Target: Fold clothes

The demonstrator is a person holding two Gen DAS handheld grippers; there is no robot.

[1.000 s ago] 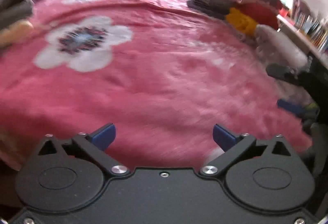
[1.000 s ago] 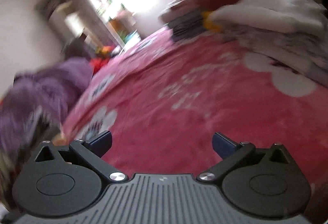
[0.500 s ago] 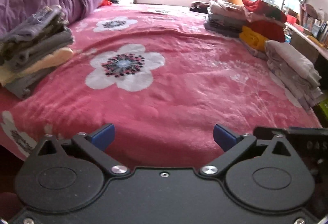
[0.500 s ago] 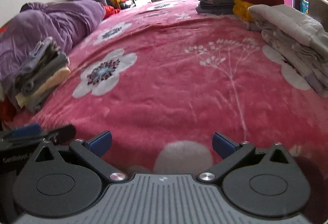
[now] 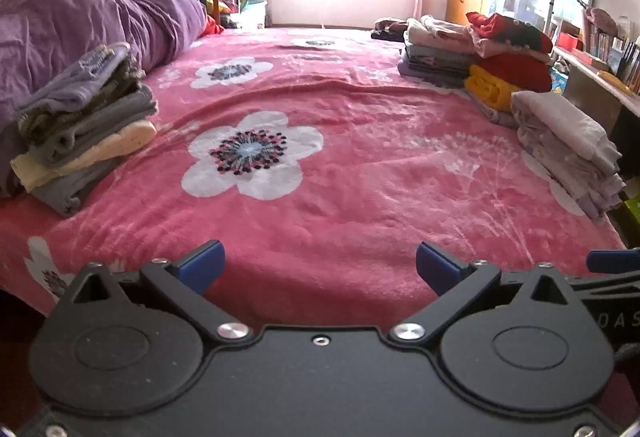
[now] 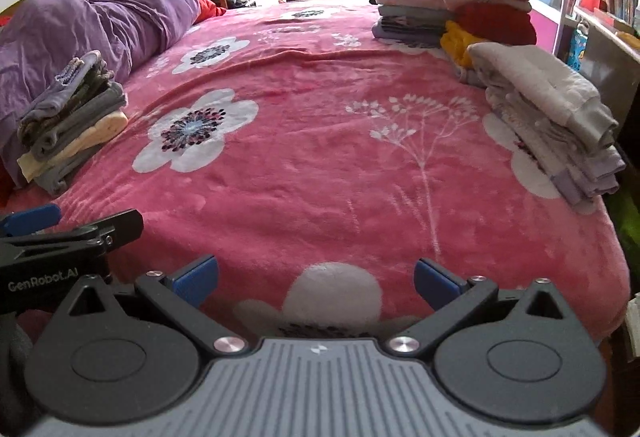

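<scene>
my left hand-held gripper [image 5: 318, 263] and right hand-held gripper [image 6: 316, 279] are spread wide and carry nothing. folded clothes sit in stacks [image 5: 80, 117] [image 6: 552, 117] at the bed [image 6: 320, 157] edges. risk: a careless sweep topples a stack.

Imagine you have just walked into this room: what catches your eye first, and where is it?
The pink blanket with big white flowers covers the whole bed. Folded clothes sit in stacks along its edges: a grey pile on the left, a red and yellow pile and a pale pile on the right. A purple quilt lies bunched at far left.
</scene>
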